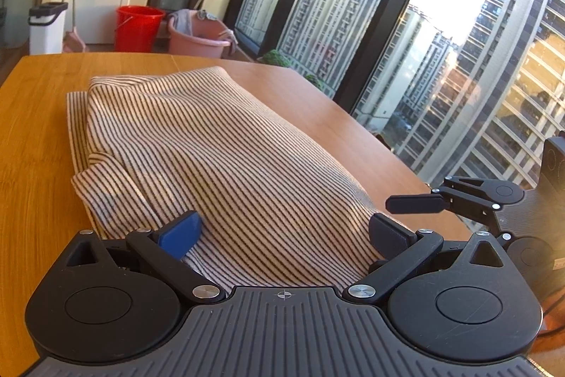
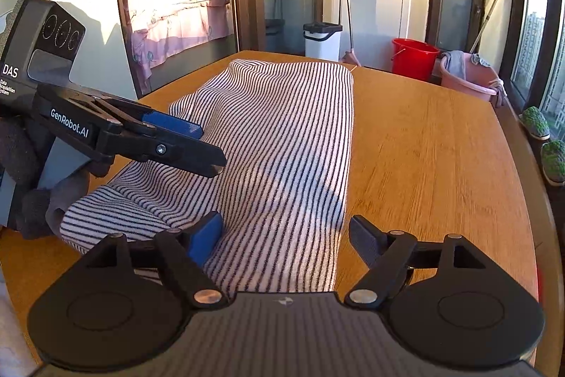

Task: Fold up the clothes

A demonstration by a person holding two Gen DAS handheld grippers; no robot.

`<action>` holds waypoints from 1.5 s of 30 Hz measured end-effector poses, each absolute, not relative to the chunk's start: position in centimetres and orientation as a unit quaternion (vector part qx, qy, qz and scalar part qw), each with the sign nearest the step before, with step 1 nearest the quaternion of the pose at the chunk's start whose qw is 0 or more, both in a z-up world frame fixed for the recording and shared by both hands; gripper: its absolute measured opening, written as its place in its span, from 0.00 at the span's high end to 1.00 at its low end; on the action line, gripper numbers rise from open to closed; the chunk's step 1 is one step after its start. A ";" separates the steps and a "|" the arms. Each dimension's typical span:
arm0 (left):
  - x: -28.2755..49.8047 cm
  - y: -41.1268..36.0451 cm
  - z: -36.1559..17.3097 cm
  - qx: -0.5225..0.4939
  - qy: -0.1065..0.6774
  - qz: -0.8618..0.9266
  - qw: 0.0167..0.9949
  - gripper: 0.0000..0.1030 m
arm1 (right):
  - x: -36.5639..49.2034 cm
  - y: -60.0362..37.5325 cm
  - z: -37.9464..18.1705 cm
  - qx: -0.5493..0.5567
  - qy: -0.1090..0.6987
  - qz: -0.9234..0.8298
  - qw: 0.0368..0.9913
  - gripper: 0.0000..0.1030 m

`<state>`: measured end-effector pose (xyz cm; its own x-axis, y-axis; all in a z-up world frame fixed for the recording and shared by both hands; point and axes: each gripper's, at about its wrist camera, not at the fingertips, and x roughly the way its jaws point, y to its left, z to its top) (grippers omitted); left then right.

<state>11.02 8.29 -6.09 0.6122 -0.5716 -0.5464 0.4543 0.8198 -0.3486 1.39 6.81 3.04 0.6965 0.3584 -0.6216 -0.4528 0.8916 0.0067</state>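
Sunlit wooden table [image 2: 434, 143] beside tall windows carries our striped garment [image 2: 282, 136], folded into a long band running away from us. Our left gripper [image 1: 286, 232] stands open with the cloth's near end bunched between its fingers, pads not pressing. Our right gripper [image 2: 286, 235] is open too, straddling the garment's near right edge, nothing clamped.

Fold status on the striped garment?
Done: the striped garment lies folded into a long band on the table. In hand: nothing; left gripper and right gripper are open over its near end. Left: likely folding it across once more.
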 end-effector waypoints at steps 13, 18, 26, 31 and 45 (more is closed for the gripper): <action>10.7 13.6 -4.1 -0.090 0.317 -0.199 0.923 0.00 | -2.1 11.8 4.5 -0.199 0.307 0.313 0.877 0.39; 9.7 14.4 -2.2 -0.061 0.306 -0.178 0.933 0.00 | -3.7 12.9 7.3 -0.243 0.280 0.353 0.859 0.36; 9.1 12.9 -1.5 -0.041 0.302 -0.195 0.932 0.00 | -6.4 16.5 3.5 -0.309 0.277 0.404 0.815 0.31; 8.9 12.6 -1.7 -0.037 0.304 -0.196 0.932 0.00 | -6.2 18.3 2.8 -0.331 0.244 0.388 0.825 0.30; 4.0 11.1 -1.8 0.140 0.204 -0.268 0.931 0.00 | 0.1 12.6 7.7 -0.100 0.294 0.340 0.888 0.82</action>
